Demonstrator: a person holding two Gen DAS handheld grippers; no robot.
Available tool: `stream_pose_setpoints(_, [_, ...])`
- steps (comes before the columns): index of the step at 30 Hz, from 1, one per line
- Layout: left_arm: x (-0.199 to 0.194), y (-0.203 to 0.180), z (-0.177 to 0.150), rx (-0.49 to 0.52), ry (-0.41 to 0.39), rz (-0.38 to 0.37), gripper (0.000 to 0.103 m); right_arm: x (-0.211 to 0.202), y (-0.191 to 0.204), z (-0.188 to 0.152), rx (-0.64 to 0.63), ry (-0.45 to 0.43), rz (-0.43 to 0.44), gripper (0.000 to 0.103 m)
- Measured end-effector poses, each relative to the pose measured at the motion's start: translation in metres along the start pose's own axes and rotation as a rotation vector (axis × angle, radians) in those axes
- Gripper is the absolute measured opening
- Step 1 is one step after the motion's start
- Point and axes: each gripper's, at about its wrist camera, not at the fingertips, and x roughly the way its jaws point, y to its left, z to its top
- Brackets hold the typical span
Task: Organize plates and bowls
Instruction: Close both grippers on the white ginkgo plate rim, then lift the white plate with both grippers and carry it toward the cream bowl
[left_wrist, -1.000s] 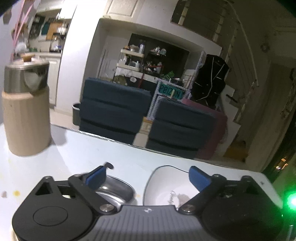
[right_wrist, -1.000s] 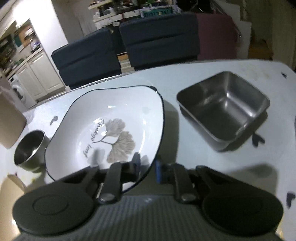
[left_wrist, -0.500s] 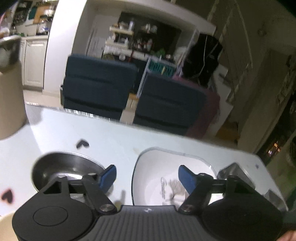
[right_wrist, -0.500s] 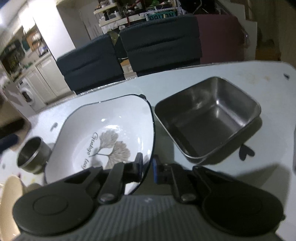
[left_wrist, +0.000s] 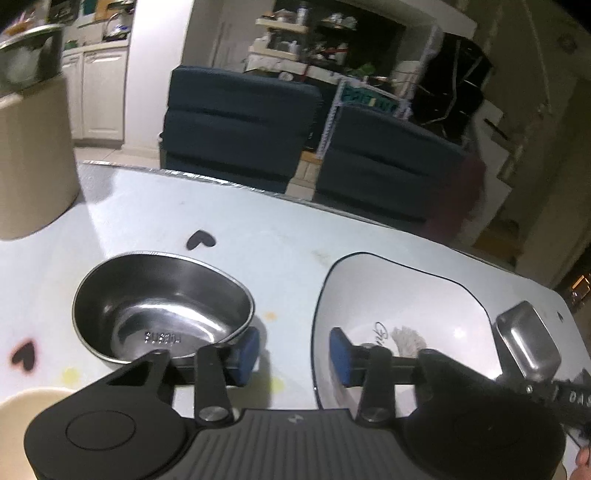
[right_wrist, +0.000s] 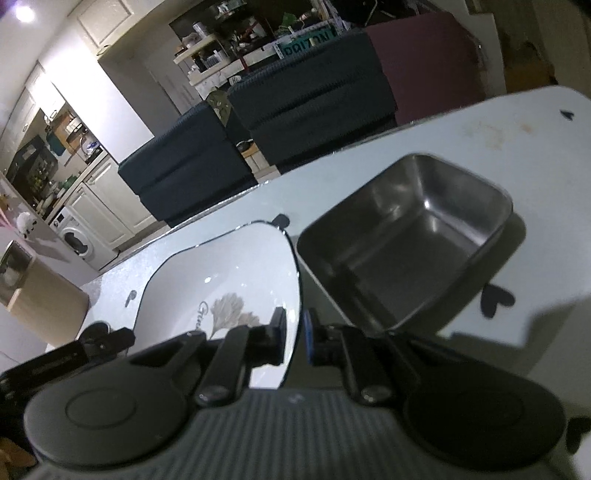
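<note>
On its rim, right gripper (right_wrist: 293, 339) pinches white plate (right_wrist: 236, 269) (left spread).

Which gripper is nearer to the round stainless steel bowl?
Left. The left gripper is open with one finger beside the round stainless steel bowl; the right gripper is shut on the white leaf-print plate.

My matt black plastic fingers (right_wrist: 277, 334) pinch a glossy white ceramic plate (right_wrist: 236, 266); beside it sit a brushed steel tray (right_wrist: 406, 236) and a shiny steel bowl (left_wrist: 162, 306).
</note>
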Motion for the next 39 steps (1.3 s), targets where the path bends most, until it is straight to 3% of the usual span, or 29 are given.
stream_pose_setpoints(7, [0.008, -0.005, -0.001, 0.029, 0.044, -0.022, 0.023, -0.001, -0.002, -0.002, -0.008, -0.001, -0.013, 0.013])
stream_pose_setpoints(11, [0.007, -0.011, -0.003, 0.061, 0.048, -0.038, 0.009, -0.001, -0.001, -0.004, -0.018, -0.003, -0.017, 0.013])
stream_pose_setpoints(14, [0.005, -0.019, -0.004, 0.134, 0.082, -0.018, 0.011, 0.002, -0.003, -0.005, -0.013, 0.006, -0.011, 0.012])
stream_pose_setpoints(19, [-0.004, -0.016, -0.008, 0.187, 0.111, -0.025, 0.013, 0.004, 0.014, -0.007, -0.122, 0.041, -0.055, 0.011])
stream_pose_setpoints(24, [-0.005, -0.007, -0.006, 0.118, 0.127, -0.033, 0.013, 0.005, 0.022, -0.010, -0.166, 0.064, -0.066, 0.012])
stream_pose_setpoints(29, [-0.002, -0.008, -0.003, 0.078, 0.117, -0.010, 0.012, 0.014, 0.010, -0.005, -0.050, 0.052, -0.042, 0.015])
stream_pose_setpoints(33, [0.001, -0.004, -0.003, 0.025, 0.105, -0.014, 0.012, 0.020, 0.006, -0.003, -0.044, 0.028, -0.042, 0.019])
stream_pose_setpoints(39, [0.007, -0.007, -0.001, 0.056, 0.096, -0.016, 0.013, 0.032, 0.019, 0.001, -0.099, 0.023, -0.064, 0.014])
